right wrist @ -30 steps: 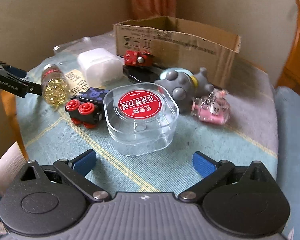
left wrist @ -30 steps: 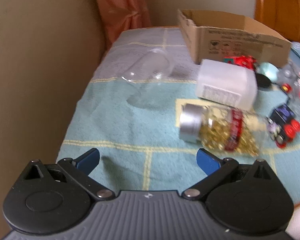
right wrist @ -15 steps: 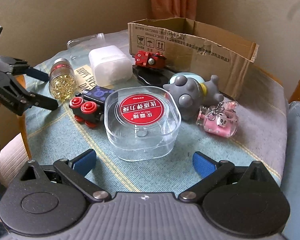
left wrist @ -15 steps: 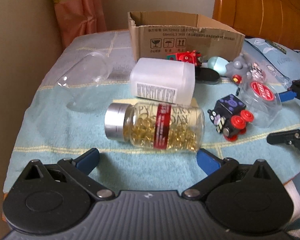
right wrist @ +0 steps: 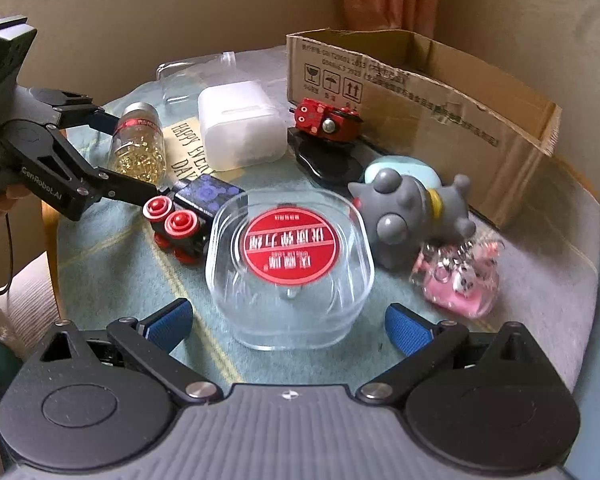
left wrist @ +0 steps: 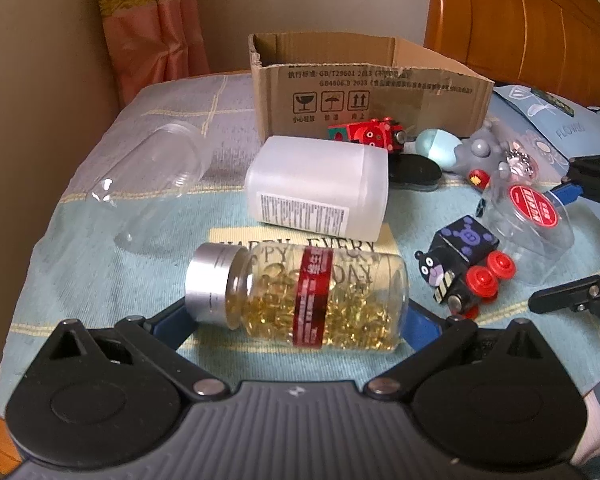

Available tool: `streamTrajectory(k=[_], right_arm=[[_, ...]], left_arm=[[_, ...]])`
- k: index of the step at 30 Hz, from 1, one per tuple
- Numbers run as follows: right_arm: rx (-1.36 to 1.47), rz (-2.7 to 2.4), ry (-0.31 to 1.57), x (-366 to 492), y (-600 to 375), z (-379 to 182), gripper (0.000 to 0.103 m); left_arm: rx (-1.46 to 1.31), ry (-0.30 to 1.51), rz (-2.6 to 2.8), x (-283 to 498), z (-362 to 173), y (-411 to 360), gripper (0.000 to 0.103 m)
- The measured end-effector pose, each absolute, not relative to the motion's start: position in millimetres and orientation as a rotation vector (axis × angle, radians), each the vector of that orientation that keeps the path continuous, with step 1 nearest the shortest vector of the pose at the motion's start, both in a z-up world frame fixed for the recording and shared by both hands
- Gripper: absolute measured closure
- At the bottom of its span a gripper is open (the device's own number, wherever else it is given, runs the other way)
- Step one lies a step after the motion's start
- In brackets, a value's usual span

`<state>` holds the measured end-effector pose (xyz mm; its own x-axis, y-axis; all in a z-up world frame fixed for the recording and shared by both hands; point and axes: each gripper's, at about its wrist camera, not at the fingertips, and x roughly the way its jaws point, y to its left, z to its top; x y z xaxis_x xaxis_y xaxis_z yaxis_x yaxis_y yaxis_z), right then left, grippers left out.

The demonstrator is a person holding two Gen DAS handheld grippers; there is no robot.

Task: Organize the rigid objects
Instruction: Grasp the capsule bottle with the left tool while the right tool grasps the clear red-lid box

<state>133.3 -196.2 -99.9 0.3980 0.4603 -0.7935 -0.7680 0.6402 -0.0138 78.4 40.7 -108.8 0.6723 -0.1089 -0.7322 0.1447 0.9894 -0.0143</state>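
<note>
Lying lengthwise between the left gripper (left wrist: pixel 296 320)'s wide, empty jaws, the capsule bottle (left wrist: pixel 300 300) looks slick, rigid — grip mid-body.

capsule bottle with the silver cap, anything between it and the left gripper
Nothing visible. The clear capsule bottle with the silver cap lies on its side between the open fingers of the left gripper, with no other object in the gap.

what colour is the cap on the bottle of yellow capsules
Silver, a brushed metallic cap on the capsule bottle. It shows best in the left wrist view.
</note>
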Motion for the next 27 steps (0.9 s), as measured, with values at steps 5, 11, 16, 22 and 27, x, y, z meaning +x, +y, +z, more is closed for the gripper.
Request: streamTrajectory(k=[5,11,16,22,27], right_arm=[[-0.449,0.815,0.844,140,-185,-98,0.000],[-0.466,0.816,0.826,137,-181,-90,0.023],[-0.441,0.774,0.843,131,-187,-89,0.024],[-0.423,0.725,0.873,118,-193,-88,0.024],[-0.407,0.698,0.892,123,-187,-87,0.024]], left_arm=[[0.050,0.813,-0.143,80,-109,40,0.000],[0.060,0.807,-0.141,79,-110,39,0.001],[0.092,0.792,-0.133,76,-109,37,0.001],[0.112,0.790,-0.146,74,-106,36,0.001],[0.125,0.795,-0.140,78,-105,35,0.001]])
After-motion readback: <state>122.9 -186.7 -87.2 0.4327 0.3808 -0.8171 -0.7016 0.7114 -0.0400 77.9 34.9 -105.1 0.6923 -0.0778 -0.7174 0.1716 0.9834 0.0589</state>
